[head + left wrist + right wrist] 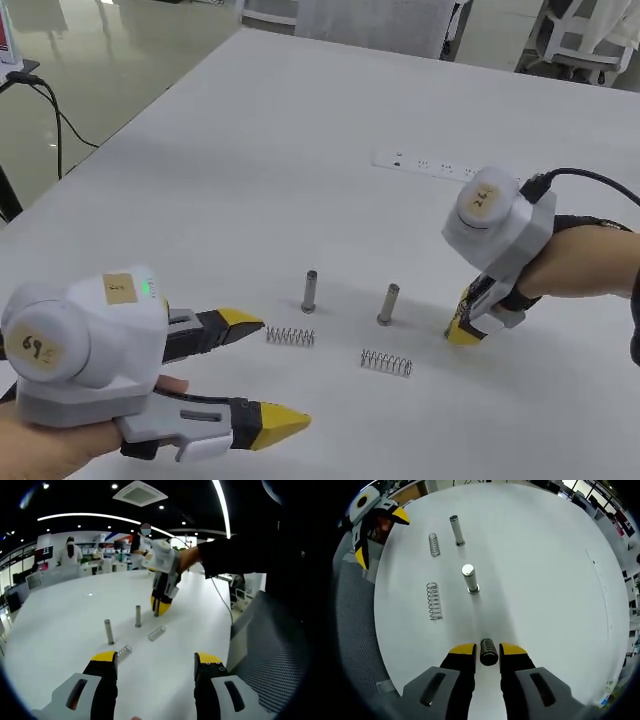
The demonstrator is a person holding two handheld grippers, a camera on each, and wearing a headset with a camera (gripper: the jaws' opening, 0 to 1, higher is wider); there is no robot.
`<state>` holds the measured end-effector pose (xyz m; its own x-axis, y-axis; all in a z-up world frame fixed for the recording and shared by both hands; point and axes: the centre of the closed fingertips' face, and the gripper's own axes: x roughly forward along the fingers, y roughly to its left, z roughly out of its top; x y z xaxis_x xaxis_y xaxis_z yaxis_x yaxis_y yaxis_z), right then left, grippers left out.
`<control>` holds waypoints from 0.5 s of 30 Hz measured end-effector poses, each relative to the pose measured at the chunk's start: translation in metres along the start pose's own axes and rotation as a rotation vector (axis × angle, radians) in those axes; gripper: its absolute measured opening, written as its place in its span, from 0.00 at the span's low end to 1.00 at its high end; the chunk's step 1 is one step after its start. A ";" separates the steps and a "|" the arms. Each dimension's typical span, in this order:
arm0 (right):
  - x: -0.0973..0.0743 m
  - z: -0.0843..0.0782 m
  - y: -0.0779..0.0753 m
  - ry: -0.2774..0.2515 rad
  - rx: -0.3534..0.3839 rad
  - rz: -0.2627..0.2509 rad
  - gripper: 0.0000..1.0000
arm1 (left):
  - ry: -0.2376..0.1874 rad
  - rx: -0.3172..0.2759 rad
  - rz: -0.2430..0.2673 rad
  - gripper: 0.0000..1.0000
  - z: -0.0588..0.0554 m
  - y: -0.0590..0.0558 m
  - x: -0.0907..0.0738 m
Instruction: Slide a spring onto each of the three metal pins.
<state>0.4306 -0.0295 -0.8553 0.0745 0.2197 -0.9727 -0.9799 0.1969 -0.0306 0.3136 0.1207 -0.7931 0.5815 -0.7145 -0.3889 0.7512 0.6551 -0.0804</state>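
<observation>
The white tabletop (pixel 300 150) carries two metal pins, the left pin (pixel 310 291) and the right pin (pixel 387 304), both standing upright and apart. Two springs lie flat on their sides: the first spring (pixel 290 336) near the left pin, the second spring (pixel 386 362) near the right pin. A white power strip (pixel 430 165) lies farther back.
</observation>
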 end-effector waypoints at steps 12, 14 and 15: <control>-0.002 -0.011 -0.001 -0.003 0.018 -0.010 0.18 | -0.001 0.004 0.001 0.57 0.002 0.000 0.001; -0.003 -0.014 0.000 -0.002 0.021 -0.013 0.18 | -0.001 0.005 0.000 0.57 0.002 -0.001 0.001; -0.004 -0.015 0.000 -0.002 0.023 -0.015 0.18 | -0.002 0.005 0.000 0.57 0.002 -0.001 0.001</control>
<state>0.4274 -0.0450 -0.8554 0.0895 0.2189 -0.9716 -0.9741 0.2225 -0.0396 0.3142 0.1189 -0.7915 0.5818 -0.7151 -0.3875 0.7529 0.6537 -0.0761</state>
